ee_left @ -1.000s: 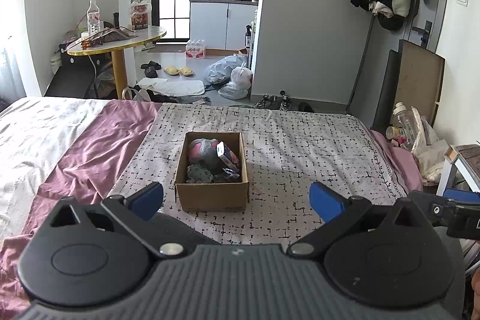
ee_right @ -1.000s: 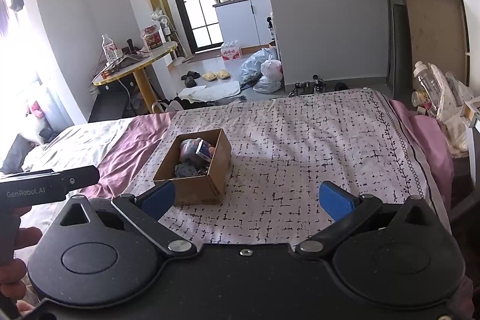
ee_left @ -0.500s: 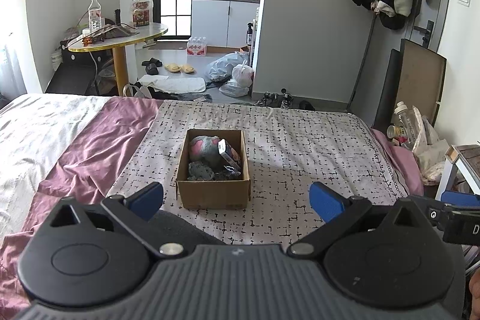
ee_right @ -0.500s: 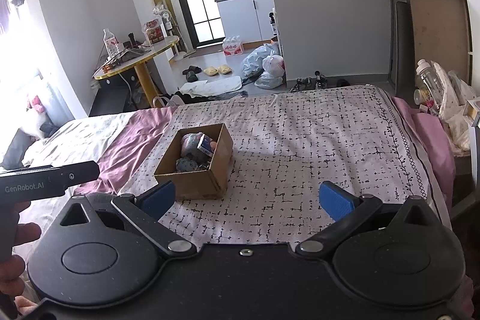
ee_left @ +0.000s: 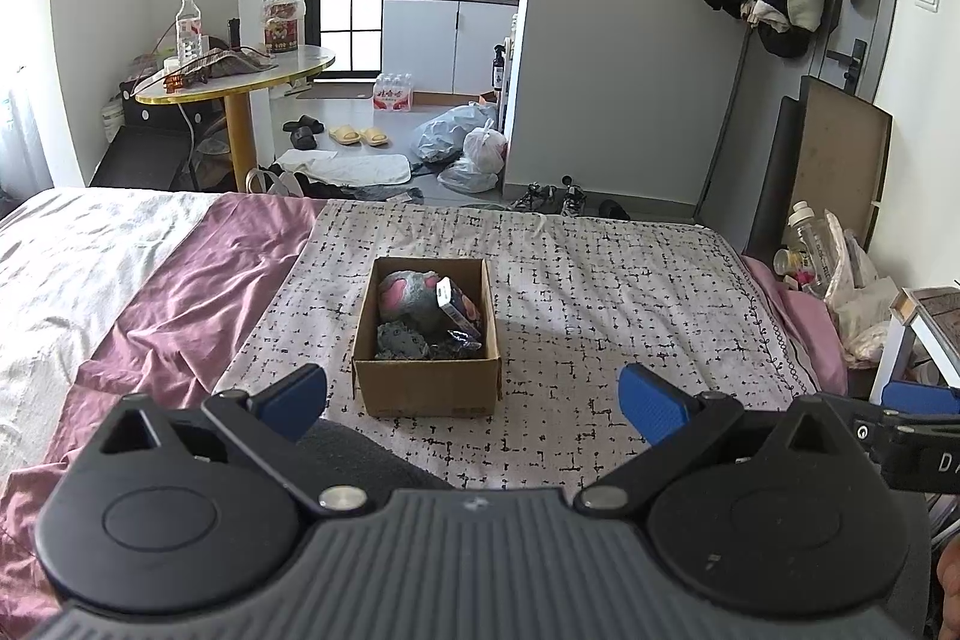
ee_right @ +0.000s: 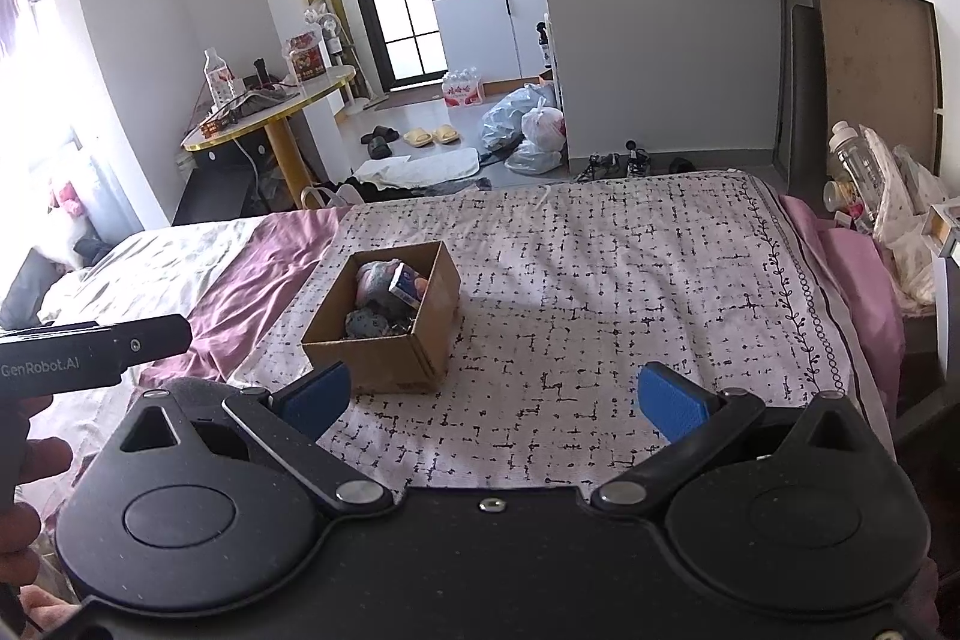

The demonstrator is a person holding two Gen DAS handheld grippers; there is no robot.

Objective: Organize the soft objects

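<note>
Left gripper (ee_left: pixel 472 403) and right gripper (ee_right: pixel 493 398), each spread wide with blue pads well apart and nothing between them, both held above the near edge of the bed (ee_left: pixel 630 304). Ahead of them, a cardboard box (ee_left: pixel 427 388) rests on the black-and-white patterned sheet (ee_right: pixel 600 292); in the left wrist view it lies directly between the fingers, in the right wrist view just beyond the left pad. Inside the box: a grey-and-pink soft object (ee_left: pixel 408 293), a darker grey soft object (ee_left: pixel 401 342) nearer the front wall, and a small printed packet (ee_left: pixel 456 307) leaning on them. A mauve cover (ee_left: pixel 198 280) lies left of the sheet. Beyond the bed, a round surface (ee_left: pixel 240 79) carries a bottle (ee_left: pixel 187 28).
</note>
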